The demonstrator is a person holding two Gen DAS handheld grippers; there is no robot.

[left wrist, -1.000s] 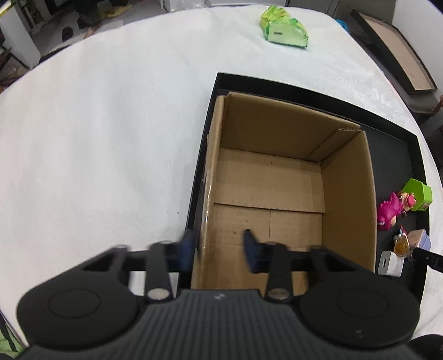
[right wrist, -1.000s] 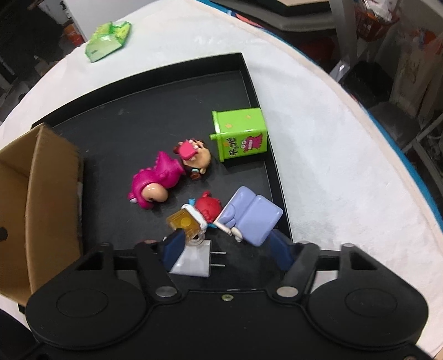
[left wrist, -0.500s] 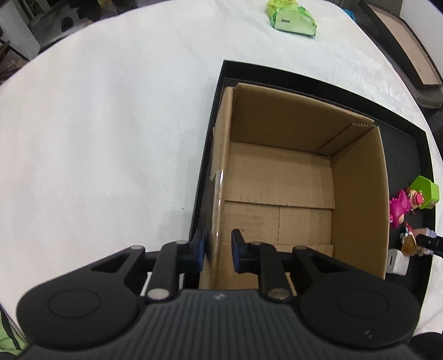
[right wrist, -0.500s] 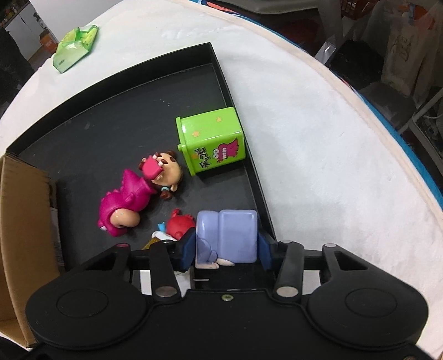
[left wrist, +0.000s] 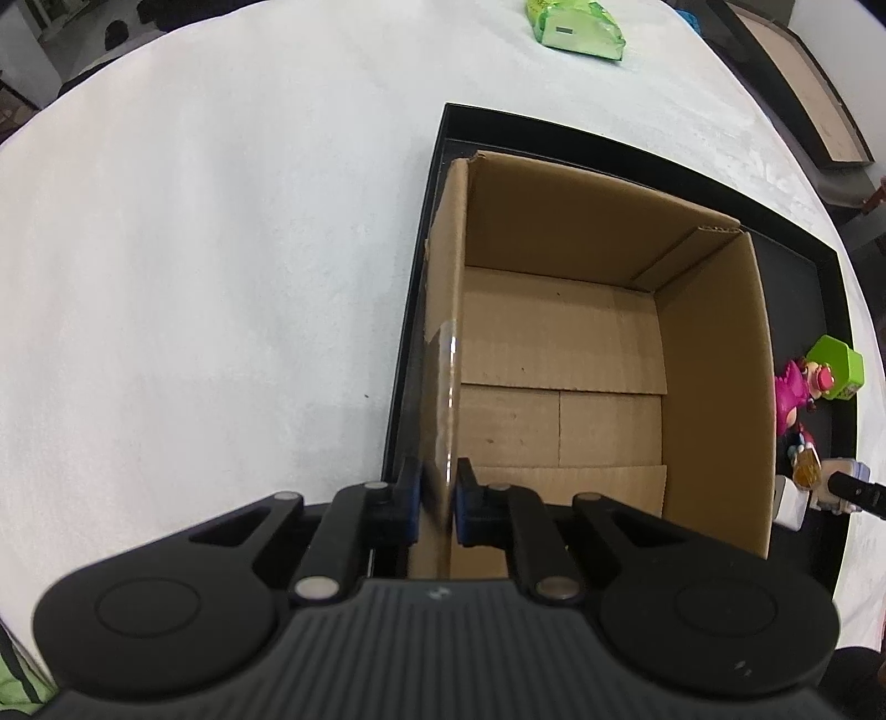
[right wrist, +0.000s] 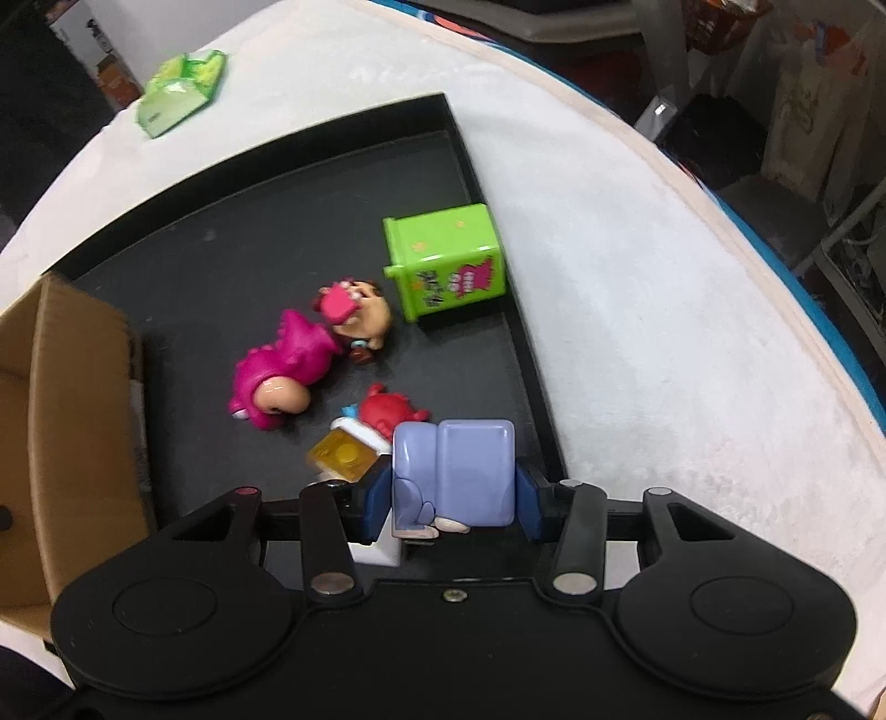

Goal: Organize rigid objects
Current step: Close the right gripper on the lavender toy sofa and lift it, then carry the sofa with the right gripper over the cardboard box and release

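Observation:
An open, empty cardboard box (left wrist: 559, 354) stands in a black tray (left wrist: 620, 149). My left gripper (left wrist: 437, 507) is shut on the box's left wall near its front corner. My right gripper (right wrist: 451, 501) is shut on a lilac toy figure (right wrist: 454, 471) with a red head (right wrist: 382, 412) and a yellow block (right wrist: 343, 457), held just above the tray floor (right wrist: 266, 232). A pink dinosaur toy (right wrist: 282, 376), a small figure with a pink hat (right wrist: 354, 318) and a green cube box (right wrist: 448, 260) lie on the tray beyond it.
A white charger plug (right wrist: 379, 548) lies under my right gripper. A green snack packet (left wrist: 576, 25) lies on the white tablecloth (left wrist: 194, 249) behind the tray. A framed board (left wrist: 797, 83) leans beyond the table at the far right. The table edge curves close on the right.
My left gripper closed on the box's left wall. My right gripper closed on the lilac toy figure and lifted it slightly.

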